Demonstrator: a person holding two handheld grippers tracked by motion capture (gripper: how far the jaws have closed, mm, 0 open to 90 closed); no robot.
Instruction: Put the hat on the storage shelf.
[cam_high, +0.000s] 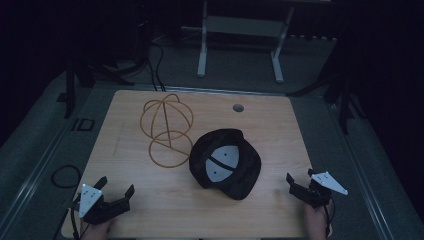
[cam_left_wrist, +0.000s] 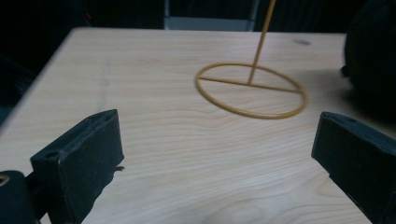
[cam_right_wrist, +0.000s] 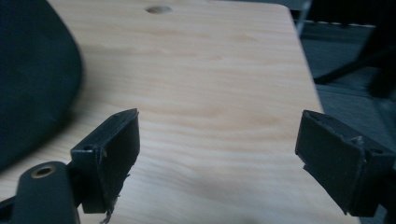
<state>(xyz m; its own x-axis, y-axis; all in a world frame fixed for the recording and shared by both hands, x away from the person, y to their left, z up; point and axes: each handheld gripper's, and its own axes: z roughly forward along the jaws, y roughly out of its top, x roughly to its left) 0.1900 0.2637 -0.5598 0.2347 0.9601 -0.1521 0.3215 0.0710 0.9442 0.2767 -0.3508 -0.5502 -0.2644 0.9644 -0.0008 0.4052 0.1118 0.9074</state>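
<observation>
One black cap mid-table, one wire hat stand toward far-left corner. Two grippers: left gripper near-left corner, right gripper near-right corner, both jaws apart, nothing held.

One black cap, one wire hat stand, two grippers.

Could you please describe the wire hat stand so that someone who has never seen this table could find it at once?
Start from the light wooden table and look toward its far left part. There, just left of the black cap lying upside down, stands the wire hat stand. It is the one see-through thing: thin yellowish wire bent into a dome on a stem above a flat ring base.
</observation>
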